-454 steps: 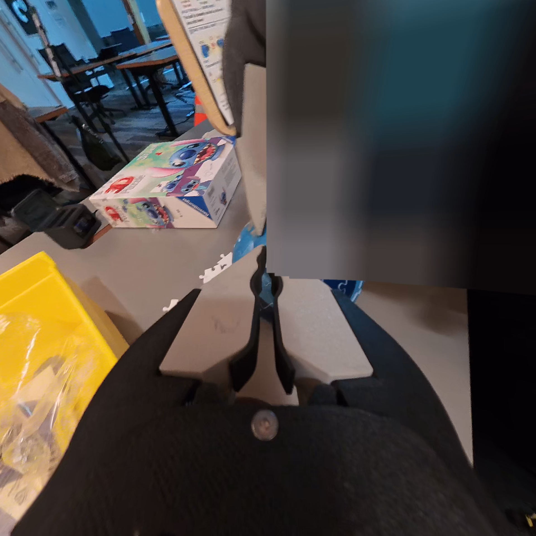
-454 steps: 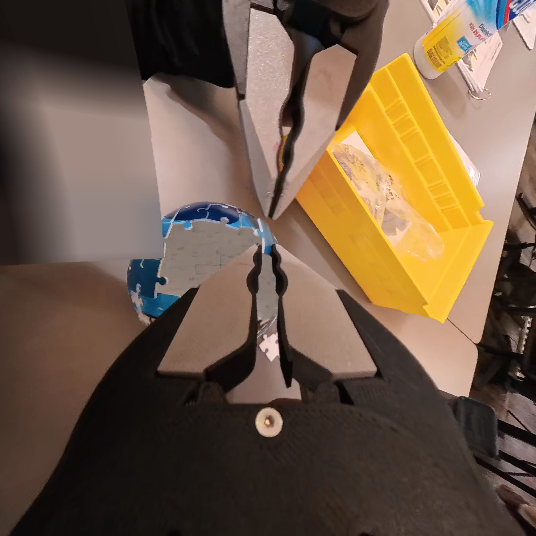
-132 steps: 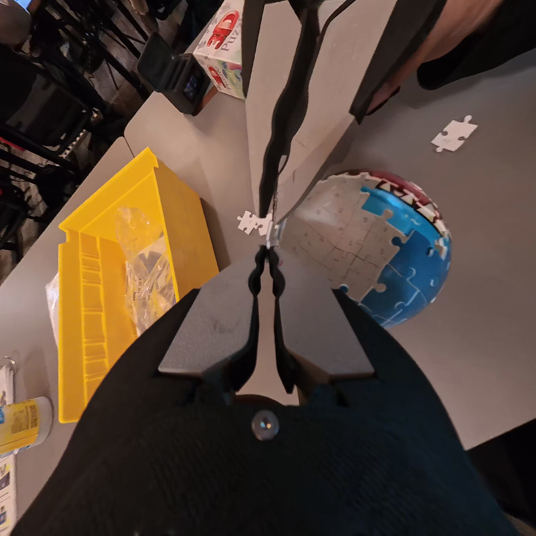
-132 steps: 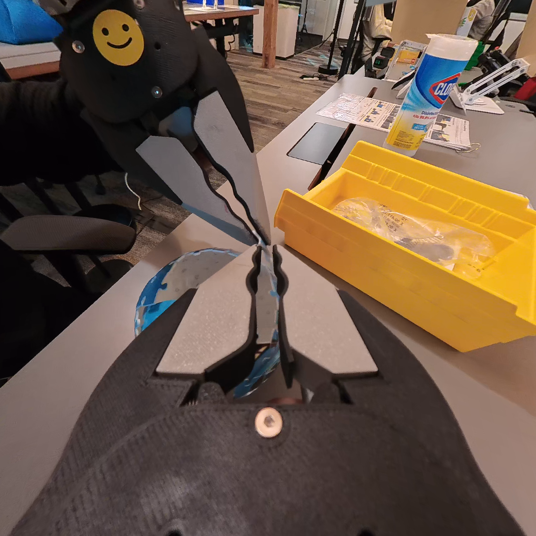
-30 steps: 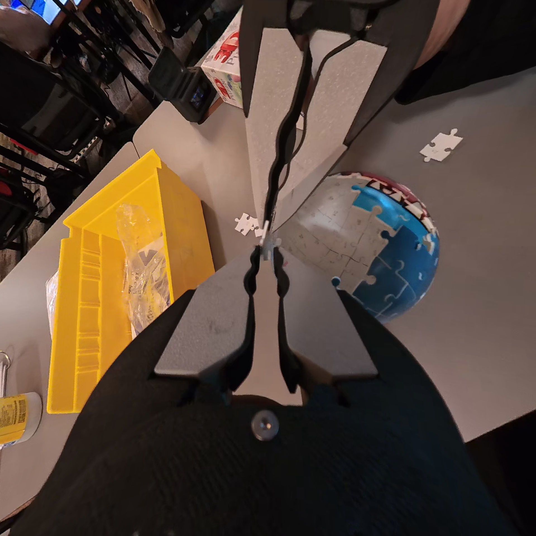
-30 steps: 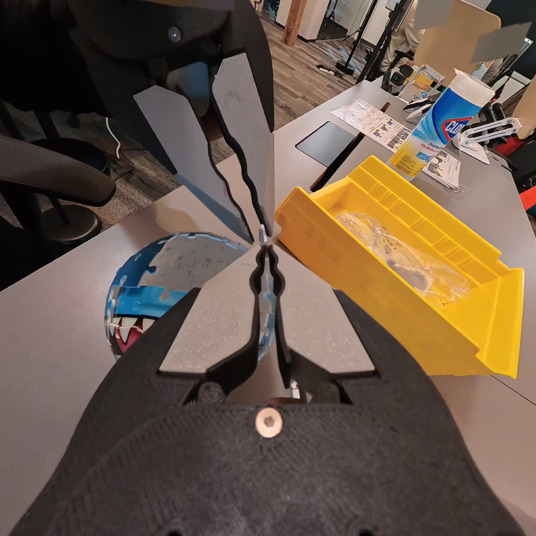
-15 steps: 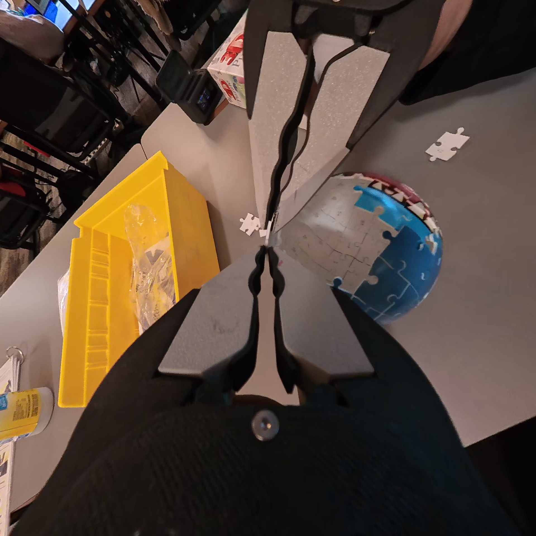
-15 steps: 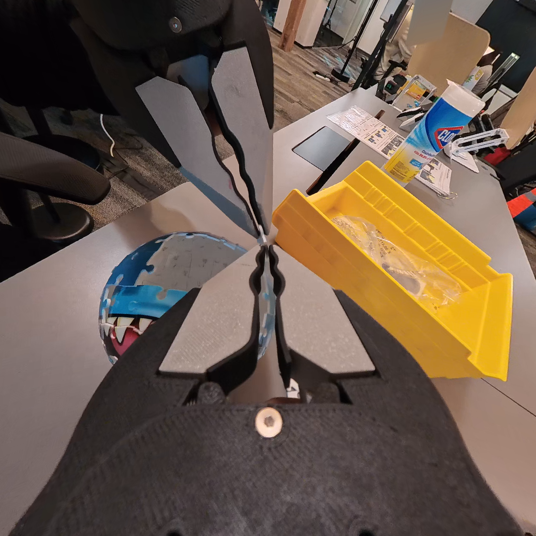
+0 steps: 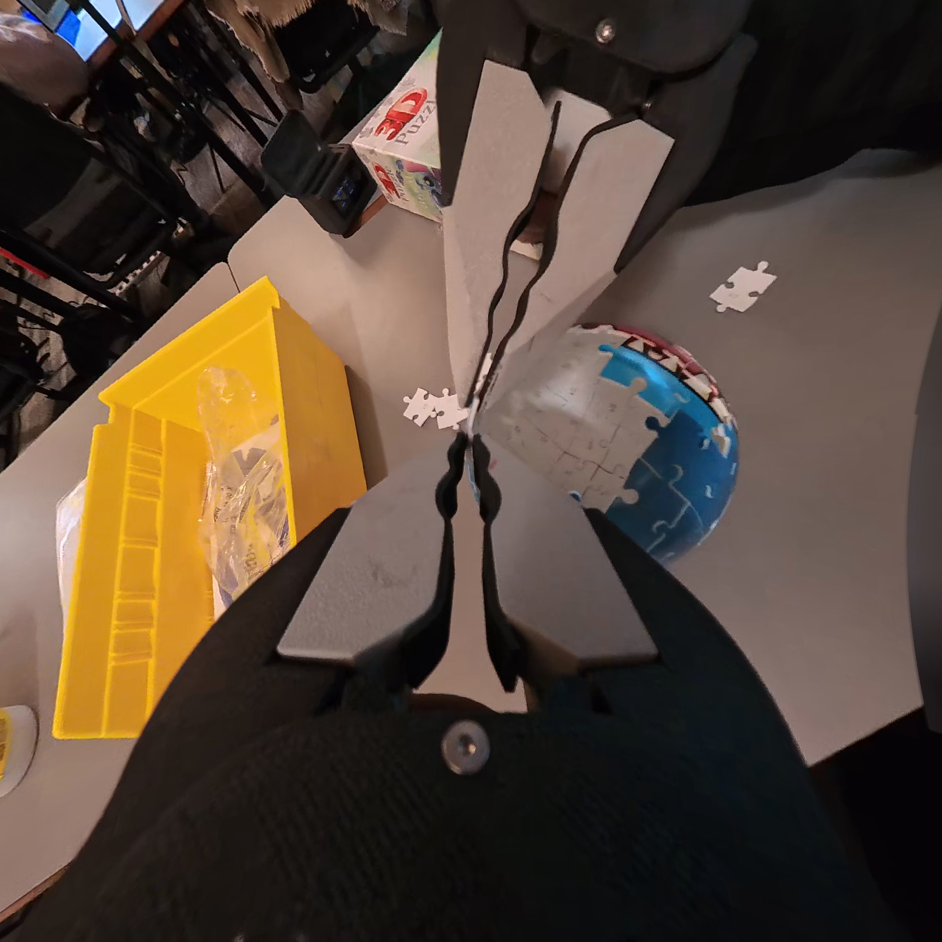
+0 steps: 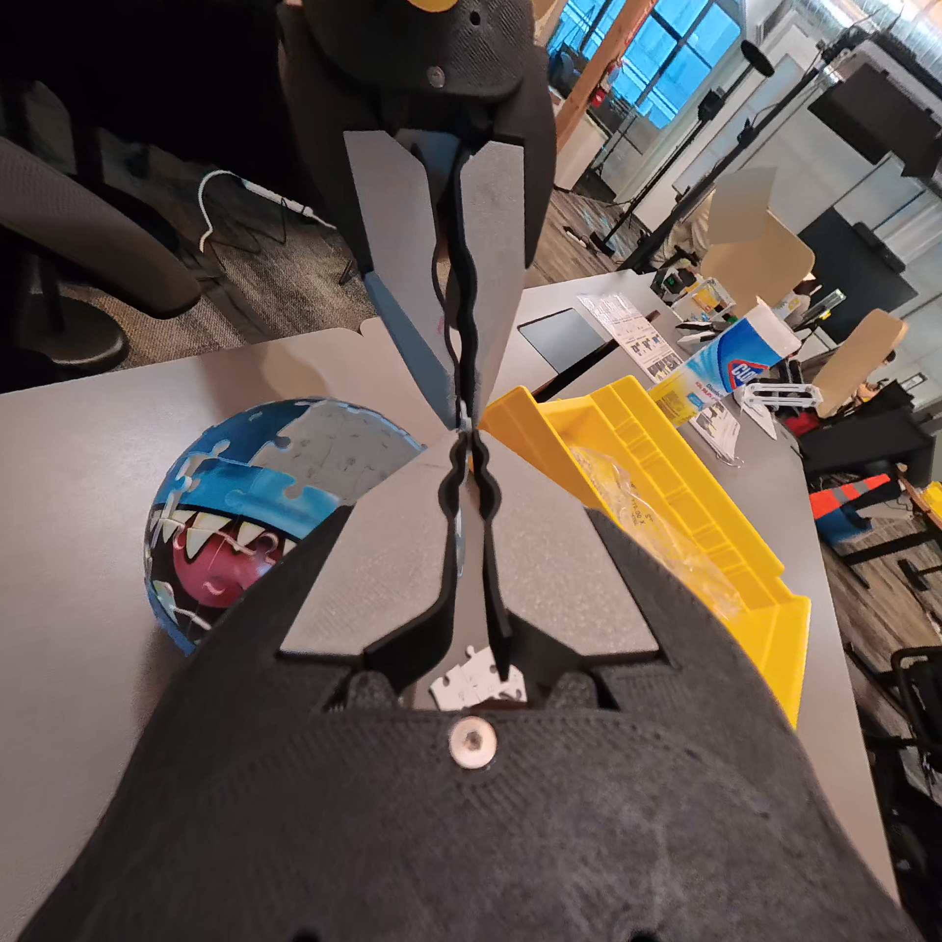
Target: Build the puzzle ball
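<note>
Left gripper [image 9: 468,442] and right gripper [image 10: 465,442] meet tip to tip above the table [image 9: 815,459], both pinched closed on one small white puzzle piece [image 9: 479,387]. Part-built puzzle ball [image 9: 637,448] rests beside them; yellow bin [image 9: 168,489] left.

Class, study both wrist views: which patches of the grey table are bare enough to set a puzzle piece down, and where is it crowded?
Bare: the table beyond the puzzle ball, short of the loose piece, and the stretch on the ball's far side in the right wrist view. Crowded: the strip between the ball and the yellow bin, where the joined pieces lie and both grippers' fingers meet.
</note>
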The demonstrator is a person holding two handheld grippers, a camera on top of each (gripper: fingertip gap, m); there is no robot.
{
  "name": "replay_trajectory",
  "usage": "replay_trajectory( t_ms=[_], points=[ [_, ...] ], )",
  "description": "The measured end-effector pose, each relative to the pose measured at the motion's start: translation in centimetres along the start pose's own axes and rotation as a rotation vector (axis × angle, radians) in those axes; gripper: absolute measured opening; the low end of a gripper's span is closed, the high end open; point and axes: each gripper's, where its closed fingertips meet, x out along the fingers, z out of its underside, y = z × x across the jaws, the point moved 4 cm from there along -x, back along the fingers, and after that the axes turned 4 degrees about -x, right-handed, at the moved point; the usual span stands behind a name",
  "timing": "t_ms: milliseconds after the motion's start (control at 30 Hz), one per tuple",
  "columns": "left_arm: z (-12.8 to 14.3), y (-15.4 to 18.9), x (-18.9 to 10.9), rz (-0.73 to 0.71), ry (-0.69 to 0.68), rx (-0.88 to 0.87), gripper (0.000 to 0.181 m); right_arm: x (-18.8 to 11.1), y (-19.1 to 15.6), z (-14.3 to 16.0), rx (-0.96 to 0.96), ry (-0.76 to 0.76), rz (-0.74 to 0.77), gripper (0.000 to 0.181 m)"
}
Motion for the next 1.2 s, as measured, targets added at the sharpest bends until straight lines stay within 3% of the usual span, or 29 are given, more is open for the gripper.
replay_trajectory(
  t_ms=[400, 867, 1200],
  points=[
    [-0.1, 0.5, 0.7, -0.108, -0.081, 0.129, 0.001, 0.2, 0.2, 1.0, 0.022, -0.042, -0.015, 0.000],
    [0.2, 0.2, 0.9, -0.038, -0.051, 0.020, 0.000, 0.4, -0.1, 1.2, -0.014, -0.097, -0.012, 0.000],
    [-0.2, -0.3, 0.9, -0.079, -0.028, 0.028, 0.000, 0.3, 0.3, 1.3, -0.021, -0.095, 0.017, 0.000]
  ],
)
